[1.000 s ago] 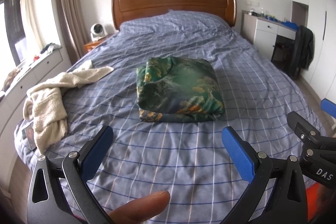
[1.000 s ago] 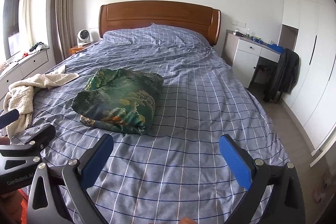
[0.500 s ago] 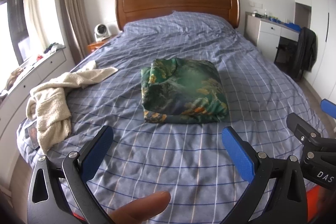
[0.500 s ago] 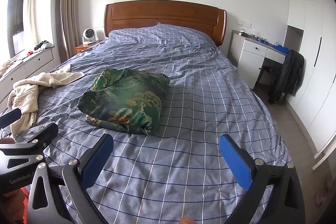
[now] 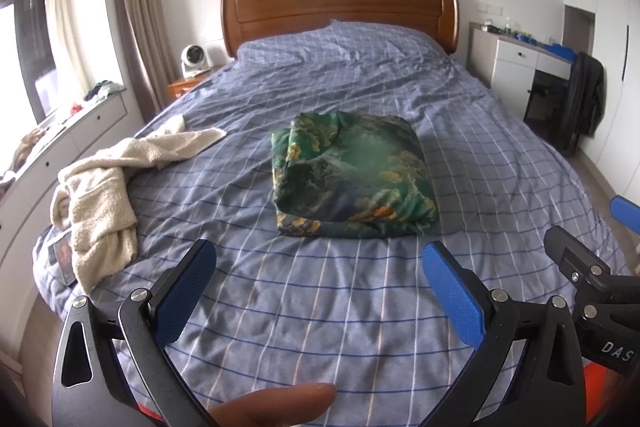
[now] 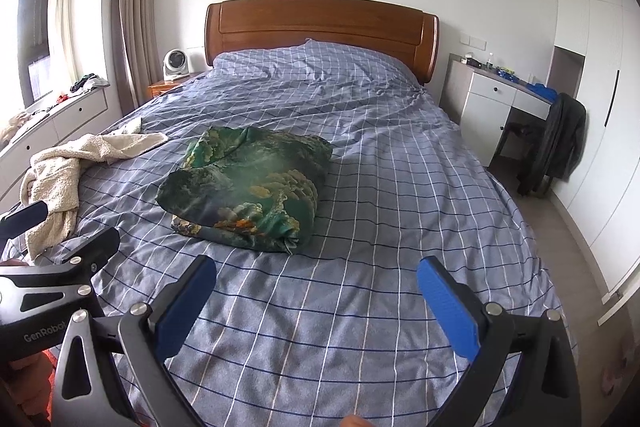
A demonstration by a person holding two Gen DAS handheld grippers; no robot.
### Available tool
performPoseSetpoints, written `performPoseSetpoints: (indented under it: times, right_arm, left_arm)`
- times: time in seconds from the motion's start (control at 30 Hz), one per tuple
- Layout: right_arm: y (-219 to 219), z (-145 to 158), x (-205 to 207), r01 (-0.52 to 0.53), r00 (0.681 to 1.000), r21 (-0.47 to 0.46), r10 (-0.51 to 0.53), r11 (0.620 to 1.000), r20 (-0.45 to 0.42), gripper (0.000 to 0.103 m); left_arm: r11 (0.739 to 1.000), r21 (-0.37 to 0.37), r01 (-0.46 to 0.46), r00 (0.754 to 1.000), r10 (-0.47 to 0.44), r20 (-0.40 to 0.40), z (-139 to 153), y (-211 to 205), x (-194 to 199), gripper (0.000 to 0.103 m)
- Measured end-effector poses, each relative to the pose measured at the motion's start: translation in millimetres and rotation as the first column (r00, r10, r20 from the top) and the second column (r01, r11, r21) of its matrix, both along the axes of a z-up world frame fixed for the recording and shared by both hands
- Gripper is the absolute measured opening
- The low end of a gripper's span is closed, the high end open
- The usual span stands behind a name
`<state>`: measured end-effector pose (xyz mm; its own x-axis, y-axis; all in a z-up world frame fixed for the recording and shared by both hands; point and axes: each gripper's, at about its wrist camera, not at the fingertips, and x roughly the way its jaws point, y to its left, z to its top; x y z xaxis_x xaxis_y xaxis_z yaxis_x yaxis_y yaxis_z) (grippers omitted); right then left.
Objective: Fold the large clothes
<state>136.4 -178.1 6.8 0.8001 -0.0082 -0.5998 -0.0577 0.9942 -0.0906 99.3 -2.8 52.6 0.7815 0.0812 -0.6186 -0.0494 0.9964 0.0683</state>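
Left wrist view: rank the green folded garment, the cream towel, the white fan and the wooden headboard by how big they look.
1. Wooden headboard
2. Green folded garment and cream towel: about alike, so unranked
3. White fan

The towel lies nearer the camera, the fan farther, so true sizes stay unsure.

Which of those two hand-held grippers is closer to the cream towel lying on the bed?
The left hand-held gripper. The cream towel lies ahead and to its left. The right hand-held gripper sits further right, with the left one between it and the towel.
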Motion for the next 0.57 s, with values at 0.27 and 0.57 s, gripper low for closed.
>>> performPoseSetpoints:
  times: [0.27,0.57]
  right_arm:
    - [-2.4,-0.9,0.6,0.01,1.0,0.0,-0.01,1.0,-0.007,0.102]
    - [-3.2,-5.7,0.8,0.011,1.0,-0.002,-0.011,1.0,-0.02,0.102]
  left_arm:
    - [1.0,-0.004,0.017,1.0,-0.017,-0.001,-0.2,-4.5,0.2,0.103]
    - [0.999,-0.048,0.023,1.0,-0.022,0.018,2.1,-0.9,-2.2,0.103]
